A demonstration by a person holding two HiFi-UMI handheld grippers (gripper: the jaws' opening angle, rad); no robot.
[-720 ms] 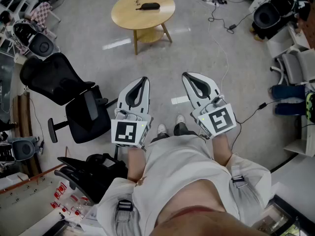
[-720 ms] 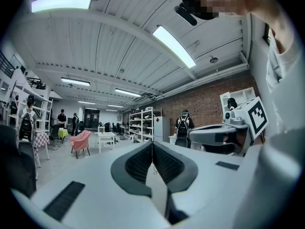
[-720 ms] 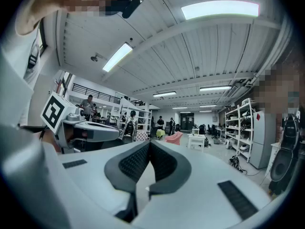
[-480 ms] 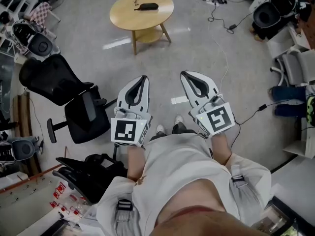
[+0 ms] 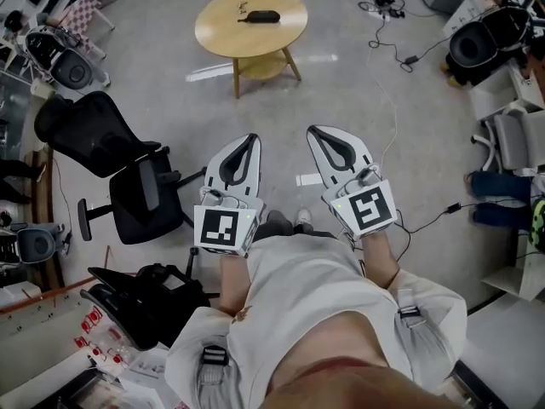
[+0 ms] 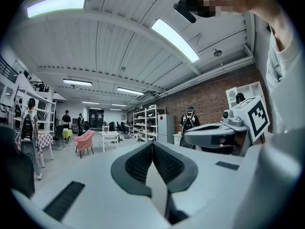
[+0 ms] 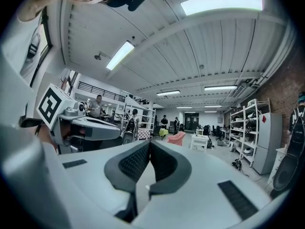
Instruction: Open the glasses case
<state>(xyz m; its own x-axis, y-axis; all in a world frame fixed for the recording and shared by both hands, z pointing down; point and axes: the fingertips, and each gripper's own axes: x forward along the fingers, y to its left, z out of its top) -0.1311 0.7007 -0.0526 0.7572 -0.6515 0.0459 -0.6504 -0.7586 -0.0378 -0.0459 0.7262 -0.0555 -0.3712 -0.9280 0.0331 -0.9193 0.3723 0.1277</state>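
A person stands holding a white left gripper [image 5: 249,139] and a white right gripper [image 5: 314,131] level at waist height, each with its jaws pressed together on nothing. The dark oblong glasses case [image 5: 260,16] lies closed on a round pale wooden table [image 5: 289,37], well apart from both. Since a moment ago only the view has shifted slightly, so opening has likely not begun and the table must be reached first.

The case [image 5: 261,17] is showing black on the tan wooden counter [image 5: 223,37]. The left gripper [image 5: 250,137] and right gripper [image 5: 313,130] are showing white, with black-and-white square markers [image 5: 225,228]. Black chairs [image 5: 94,139] are standing on grey floor [image 5: 358,92].
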